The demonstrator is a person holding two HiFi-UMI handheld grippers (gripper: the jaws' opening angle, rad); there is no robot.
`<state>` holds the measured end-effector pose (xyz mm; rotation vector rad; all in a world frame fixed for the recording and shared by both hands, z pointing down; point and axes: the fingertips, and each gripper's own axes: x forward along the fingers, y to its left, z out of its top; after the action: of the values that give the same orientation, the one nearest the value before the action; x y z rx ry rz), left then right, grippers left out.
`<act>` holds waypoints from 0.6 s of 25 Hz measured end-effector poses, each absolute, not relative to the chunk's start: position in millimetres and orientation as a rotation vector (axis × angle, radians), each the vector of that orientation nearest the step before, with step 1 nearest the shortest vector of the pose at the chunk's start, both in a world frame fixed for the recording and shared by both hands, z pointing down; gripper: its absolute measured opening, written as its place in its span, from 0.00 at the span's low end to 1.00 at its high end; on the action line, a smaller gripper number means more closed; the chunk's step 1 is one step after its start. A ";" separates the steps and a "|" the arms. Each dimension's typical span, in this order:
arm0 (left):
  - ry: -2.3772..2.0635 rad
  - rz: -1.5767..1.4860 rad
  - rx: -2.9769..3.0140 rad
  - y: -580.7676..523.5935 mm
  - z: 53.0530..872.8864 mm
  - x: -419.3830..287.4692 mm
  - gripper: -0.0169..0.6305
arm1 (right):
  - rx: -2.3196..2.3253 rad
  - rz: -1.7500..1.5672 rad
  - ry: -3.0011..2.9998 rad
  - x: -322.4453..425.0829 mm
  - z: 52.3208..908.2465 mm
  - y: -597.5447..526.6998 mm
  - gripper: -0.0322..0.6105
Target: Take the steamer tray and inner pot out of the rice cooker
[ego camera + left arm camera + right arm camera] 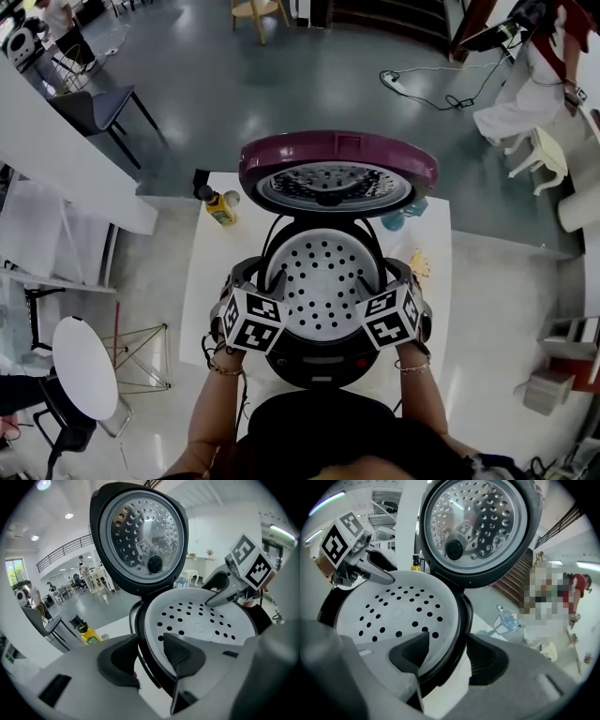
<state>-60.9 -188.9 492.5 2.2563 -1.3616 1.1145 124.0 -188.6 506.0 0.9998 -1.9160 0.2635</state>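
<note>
Left tongs (149, 639) and right tongs (449, 637) half-open, loosely astride round perforated white steamer tray (323, 277) rim

a white desk (208, 281) stands on a glossy grey floor (281, 84) that mirrors the ceiling lights (69, 515). beyond the desk's far edge are a wooden stool (258, 13), a staircase (520, 581) and a power strip (394, 80) with its cable. off the far left corner sits a dark chair (98, 105); off the near left corner, a round white table (84, 364). white walls (220, 531), a railed mezzanine (63, 555) and a bright window (14, 569) show farther off.
</note>
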 end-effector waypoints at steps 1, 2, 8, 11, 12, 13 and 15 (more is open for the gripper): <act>-1.365 1.120 2.250 -189.1 491.7 -60.7 0.29 | 1.012 0.266 -1.918 124.9 504.6 -189.5 0.44; -1.369 1.130 2.244 -189.3 491.0 -61.1 0.28 | 1.026 0.268 -1.922 125.2 502.8 -190.6 0.43; -1.383 1.077 2.240 -188.8 481.7 -58.0 0.21 | 1.073 0.235 -1.973 122.6 490.2 -191.4 0.34; -1.406 1.025 2.239 -188.9 474.2 -57.6 0.17 | 1.108 0.234 -2.036 119.8 479.5 -191.1 0.24; -1.410 1.021 2.237 -188.7 473.7 -58.1 0.17 | 1.119 0.241 -2.049 119.8 477.8 -191.1 0.24; -1.410 1.017 2.236 -188.1 473.6 -58.3 0.17 | 1.128 0.245 -2.058 120.0 476.9 -190.9 0.24; -1.407 1.006 2.235 -186.5 473.2 -58.0 0.17 | 1.144 0.245 -2.068 120.8 476.0 -190.1 0.23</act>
<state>-58.0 -186.5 473.2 2.2348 -1.4075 1.0064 120.8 -190.1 476.0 1.1436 -2.0681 0.2452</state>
